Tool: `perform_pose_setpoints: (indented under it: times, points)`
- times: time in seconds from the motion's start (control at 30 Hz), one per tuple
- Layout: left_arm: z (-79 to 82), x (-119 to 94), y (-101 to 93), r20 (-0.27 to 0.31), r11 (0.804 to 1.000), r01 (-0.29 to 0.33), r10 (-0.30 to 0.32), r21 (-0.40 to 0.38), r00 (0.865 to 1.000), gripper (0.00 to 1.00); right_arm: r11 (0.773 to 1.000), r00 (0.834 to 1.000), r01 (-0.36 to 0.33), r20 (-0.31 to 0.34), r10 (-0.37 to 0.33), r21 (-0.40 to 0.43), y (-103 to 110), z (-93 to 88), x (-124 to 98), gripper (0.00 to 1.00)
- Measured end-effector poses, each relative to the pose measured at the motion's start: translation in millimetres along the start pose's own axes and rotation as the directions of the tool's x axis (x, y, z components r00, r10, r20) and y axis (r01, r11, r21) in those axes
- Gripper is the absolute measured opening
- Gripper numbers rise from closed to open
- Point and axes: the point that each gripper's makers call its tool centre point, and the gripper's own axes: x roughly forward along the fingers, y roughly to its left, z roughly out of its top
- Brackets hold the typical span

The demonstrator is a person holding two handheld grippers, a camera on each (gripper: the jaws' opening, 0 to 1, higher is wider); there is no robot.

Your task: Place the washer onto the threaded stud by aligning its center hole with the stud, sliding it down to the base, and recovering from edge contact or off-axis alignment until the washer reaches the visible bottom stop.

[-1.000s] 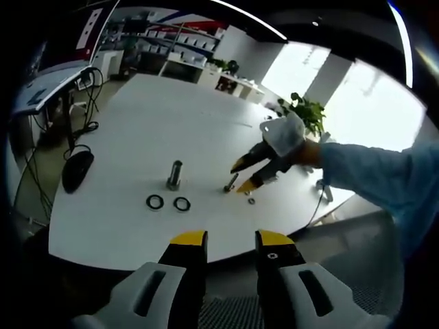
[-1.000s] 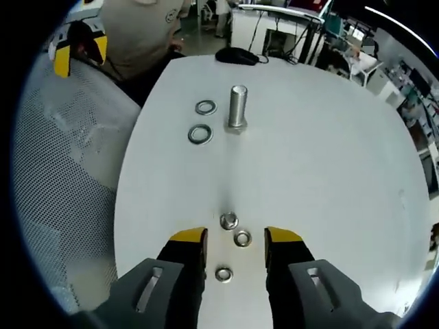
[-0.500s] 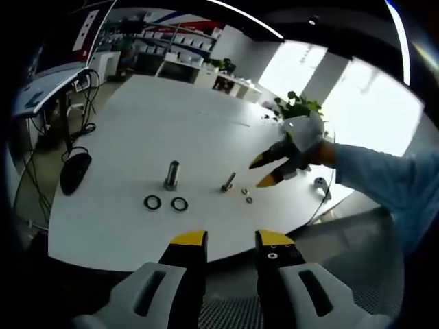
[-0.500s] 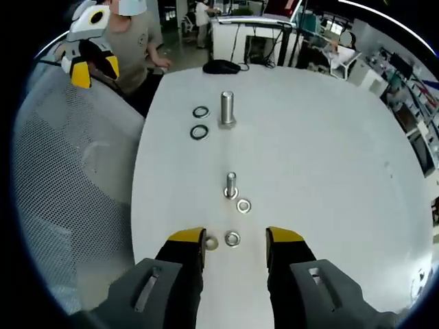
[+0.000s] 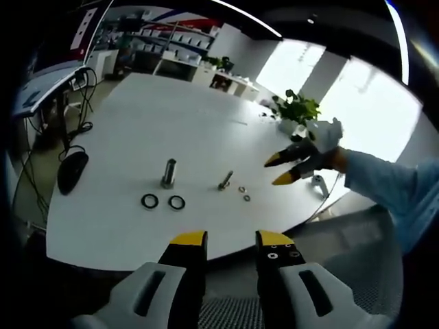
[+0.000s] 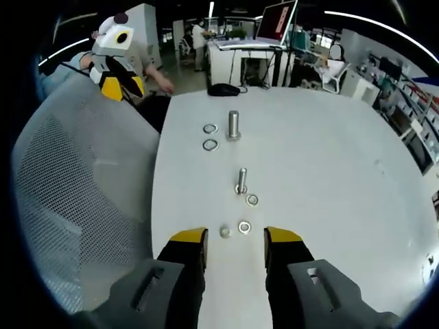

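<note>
Daylight pours through the windows (image 5: 357, 89) and burns them out to plain white. The white table (image 5: 137, 123) shines bright and even, with faint shadows. Ceiling strip lights (image 6: 370, 20) streak overhead. Everything bends toward the edges, and far shelves go soft.

Right tongs (image 6: 234, 236): yellow-tipped jaws apart, nothing between them, hovering over the near edge of the white tabletop (image 6: 329, 178). Just past the tips: two small silver washers (image 6: 244, 226) and a small nut-like piece (image 6: 225, 232). Beyond them a thin upright threaded stud (image 6: 241, 181) with another small washer (image 6: 252, 200) beside its base. Further off, a thick silver bolt (image 6: 234, 125) standing upright, two larger ring washers (image 6: 210, 136) just left of it. Left tongs (image 6: 122, 86) up at top left, above a grey mesh chair back (image 6: 75, 205). Black mouse (image 6: 225, 89) at far edge.
</note>
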Motion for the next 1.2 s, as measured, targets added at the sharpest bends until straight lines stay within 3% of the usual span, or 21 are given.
perform_pose_setpoints:
  times: [0.53, 1.2]
  points:
    - [-1.1, -1, -0.6, -0.001, 1.000, -0.002, 0.002, 0.006, 1.000, 0.26, 0.999, 1.000, -0.021, -0.019, 0.022, 0.037, 19, -26.3, -15, 0.35]
    - [-3.2, -1, -2.4, -0.012, 0.999, -0.004, 0.005, 0.039, 1.000, 0.27, 0.996, 0.999, -0.031, -0.025, 0.033, 0.081, 34, -41.6, -29, 0.35]
